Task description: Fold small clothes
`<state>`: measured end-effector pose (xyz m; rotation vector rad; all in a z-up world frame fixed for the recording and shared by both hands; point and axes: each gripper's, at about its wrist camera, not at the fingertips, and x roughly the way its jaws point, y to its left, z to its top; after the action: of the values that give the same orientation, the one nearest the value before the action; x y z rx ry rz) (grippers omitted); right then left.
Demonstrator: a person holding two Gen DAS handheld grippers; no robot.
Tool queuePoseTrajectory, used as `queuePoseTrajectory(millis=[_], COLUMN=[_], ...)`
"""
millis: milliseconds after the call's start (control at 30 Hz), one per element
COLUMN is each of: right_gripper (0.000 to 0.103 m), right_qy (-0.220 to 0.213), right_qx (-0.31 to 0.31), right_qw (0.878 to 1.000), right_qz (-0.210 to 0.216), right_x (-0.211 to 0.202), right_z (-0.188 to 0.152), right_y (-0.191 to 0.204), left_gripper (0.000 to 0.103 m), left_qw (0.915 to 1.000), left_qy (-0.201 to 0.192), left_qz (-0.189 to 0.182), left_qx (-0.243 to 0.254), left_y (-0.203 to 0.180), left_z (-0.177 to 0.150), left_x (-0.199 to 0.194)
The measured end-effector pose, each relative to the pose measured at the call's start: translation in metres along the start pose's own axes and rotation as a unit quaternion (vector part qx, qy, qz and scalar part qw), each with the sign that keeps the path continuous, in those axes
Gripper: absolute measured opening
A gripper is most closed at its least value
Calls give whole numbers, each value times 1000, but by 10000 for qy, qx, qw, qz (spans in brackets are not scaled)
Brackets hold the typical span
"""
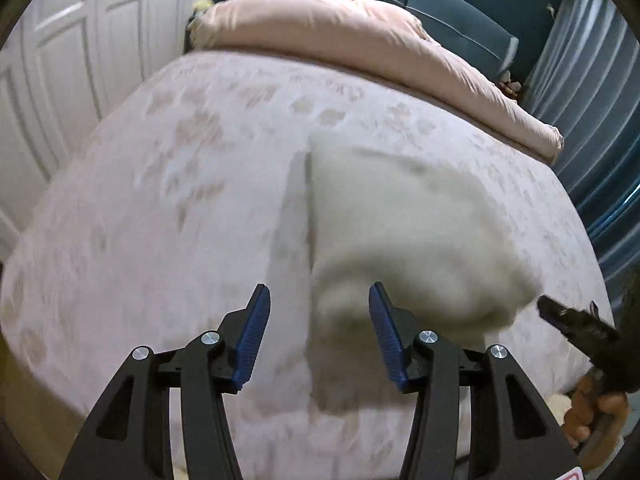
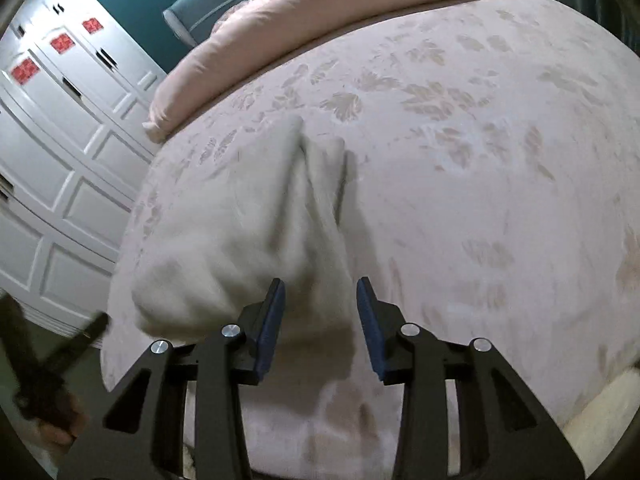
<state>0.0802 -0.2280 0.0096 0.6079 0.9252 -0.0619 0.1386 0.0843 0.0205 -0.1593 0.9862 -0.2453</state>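
Observation:
A small cream-white garment (image 1: 400, 232) lies bunched and blurred on the pale pink leaf-patterned bed cover (image 1: 160, 200). A dark shadow runs along its left edge. My left gripper (image 1: 316, 308) is open at the garment's near edge. Its right fingertip overlaps the cloth, and the pads press on nothing. In the right wrist view the same garment (image 2: 240, 240) reaches down between the fingers of my right gripper (image 2: 320, 300), which is open and not gripping it. Each view catches the other gripper at its border: the right gripper (image 1: 576, 328) and the left gripper (image 2: 72, 344), both blurred.
A rolled pink duvet (image 1: 360, 40) lies across the bed's far end against a teal headboard (image 1: 440, 4). White panelled wardrobe doors (image 2: 60, 160) stand beside the bed, and striped blue curtains (image 1: 580, 80) hang on the other side. A hand (image 1: 592, 412) grips the right gripper's handle.

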Motion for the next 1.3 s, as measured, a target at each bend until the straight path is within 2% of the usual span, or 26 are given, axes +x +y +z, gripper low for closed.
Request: queuePoseTrajectory(millis=[100,167,267,333,367,400,467,500,567,633,767,800,833,900,967,1033,1167,1300], right_gripper=[36,36,36,36,35,32,32,34,39,42,43,45,52,62,70,79,80,81], right_qy=[-219,-338,-340,-151,-37,147,474,580,609,606,325,217,97,-97,-302,-409,-409,-411], right_qx=[-246,-574,-1030,-1221,-1261,-1329,-1362,-1320,-1294,-1205,-1032,-992,-982,-1059,-1176,-1187,-1195,-1154], right_qw=[9994,9978,9941,9923,9915,9887,9845,9845,9850,9861,9897,9904,9905,9881,9850,9834,9825,9820], right_qz=[42,58,-2,-165,-330,-682,-1000,-1000,-971,-968,-934,-934,-959,-1111,-1223,-1311,-1369,-1436], right_x=[-16,-18,-6,15,29,50,74,81,84,80,51,42,30,14,-3,-17,-31,-39], right_z=[-1,9,16,13,11,7,-5,-12,-24,-25,-17,-17,-20,-26,-39,-54,-74,-87], right_y=[19,40,66,70,67,59,42,33,20,18,30,33,36,43,48,50,49,43], left_gripper=[49,50,53,55,55,55,55,57,59,59,57,57,57,62,74,81,86,86], left_qw=[9993,9992,9994,9993,9993,9991,9973,9958,9941,9932,9927,9931,9938,9941,9946,9946,9927,9920], left_qy=[16,-120,-252,-231,-185,-90,246,410,758,857,709,628,493,334,140,-29,-200,-177], left_qz=[-247,-322,-171,-24,75,225,576,725,716,751,925,949,953,973,979,974,1109,1193], left_qx=[-264,-207,145,294,316,336,377,382,287,220,295,300,307,334,325,351,422,371], left_y=[-7,-16,-40,-46,-46,-43,-36,-32,-22,-17,-28,-31,-36,-46,-57,-68,-83,-90], left_z=[-15,-4,8,10,11,11,5,1,-14,-24,-34,-36,-38,-41,-48,-55,-67,-78], left_x=[-5,-7,-2,9,20,31,59,69,87,93,77,70,60,43,24,12,1,-3])
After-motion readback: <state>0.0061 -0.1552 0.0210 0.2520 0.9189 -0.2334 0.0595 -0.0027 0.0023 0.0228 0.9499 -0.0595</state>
